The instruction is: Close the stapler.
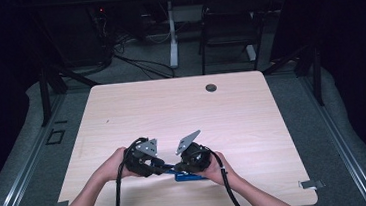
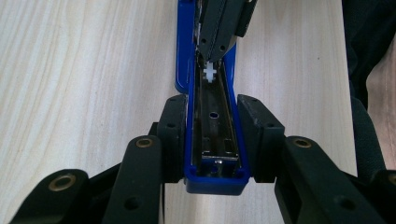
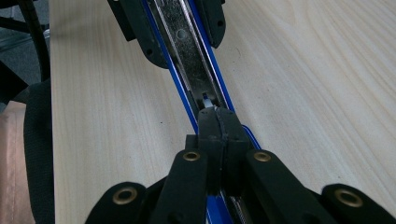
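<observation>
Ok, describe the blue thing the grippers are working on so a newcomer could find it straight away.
Start at the pale wooden table and look at its near edge, where the two hands meet. Between them lies an opened blue stapler, its silver staple channel facing up. The left gripper clamps its blue sides, while the right gripper is shut over the channel; it is the table's one coloured item.

Left gripper (image 2: 212, 135) jaws clamp the blue stapler (image 2: 183, 70) by its sides at 6 o'clock. Right gripper (image 2: 219, 32) tip sits in its open metal channel (image 2: 213, 116) at 12 o'clock, wooden table (image 2: 84, 70) beneath.
</observation>
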